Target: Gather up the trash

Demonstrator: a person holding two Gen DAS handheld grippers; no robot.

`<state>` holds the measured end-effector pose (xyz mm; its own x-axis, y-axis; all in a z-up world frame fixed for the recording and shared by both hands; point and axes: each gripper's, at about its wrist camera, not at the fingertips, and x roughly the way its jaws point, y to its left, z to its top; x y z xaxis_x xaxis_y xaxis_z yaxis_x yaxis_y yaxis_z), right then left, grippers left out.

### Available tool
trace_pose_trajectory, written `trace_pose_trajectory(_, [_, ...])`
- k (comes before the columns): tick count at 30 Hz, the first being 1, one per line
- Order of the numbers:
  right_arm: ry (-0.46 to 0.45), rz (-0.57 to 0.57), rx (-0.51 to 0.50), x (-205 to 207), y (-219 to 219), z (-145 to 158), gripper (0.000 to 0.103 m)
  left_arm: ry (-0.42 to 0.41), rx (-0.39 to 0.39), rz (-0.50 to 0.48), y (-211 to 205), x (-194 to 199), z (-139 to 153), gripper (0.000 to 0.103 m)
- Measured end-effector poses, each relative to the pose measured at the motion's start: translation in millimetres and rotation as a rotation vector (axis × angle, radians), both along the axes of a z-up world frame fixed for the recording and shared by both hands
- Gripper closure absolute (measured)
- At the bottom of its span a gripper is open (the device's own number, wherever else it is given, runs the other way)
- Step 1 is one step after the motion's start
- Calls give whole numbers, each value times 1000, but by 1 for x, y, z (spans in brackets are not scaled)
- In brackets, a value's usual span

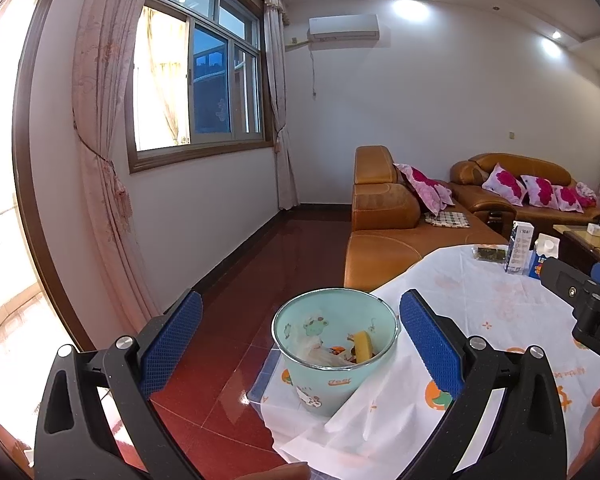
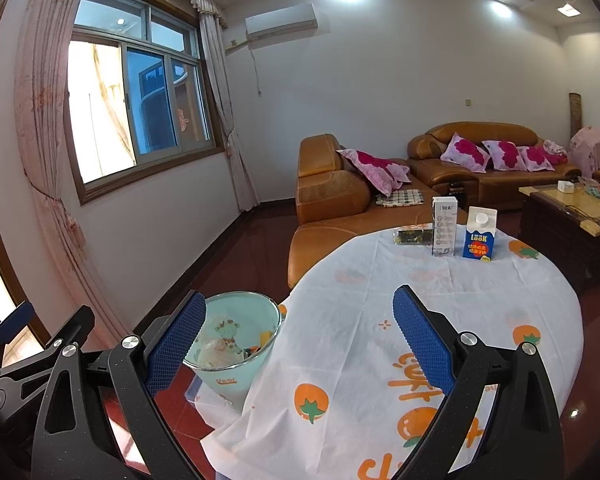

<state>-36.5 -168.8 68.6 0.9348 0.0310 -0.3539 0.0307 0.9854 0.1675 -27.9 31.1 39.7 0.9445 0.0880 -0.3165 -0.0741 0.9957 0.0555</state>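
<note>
A pale green trash bin (image 1: 332,364) with cartoon prints stands at the table's left edge; it holds a yellow piece, plastic wrap and small scraps. It also shows in the right wrist view (image 2: 236,356). My left gripper (image 1: 300,344) is open and empty, its fingers either side of the bin, short of it. My right gripper (image 2: 300,340) is open and empty over the tablecloth. At the table's far side stand a white box (image 2: 444,226) and a blue milk carton (image 2: 479,238), with a dark green packet (image 2: 533,237) lying flat beside them.
The round table (image 2: 420,320) wears a white cloth with orange tomato prints. Orange leather sofas (image 2: 332,200) with pink cushions stand behind it. A dark coffee table (image 2: 572,216) with small items is at the right. Red tiled floor lies to the left.
</note>
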Motion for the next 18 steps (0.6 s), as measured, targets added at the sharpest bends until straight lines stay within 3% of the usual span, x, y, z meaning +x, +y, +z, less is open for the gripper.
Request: trace_pose_trajectory(18, [6,-13,11,-1,-3,2,9,4,-10,1,1,0,2,6])
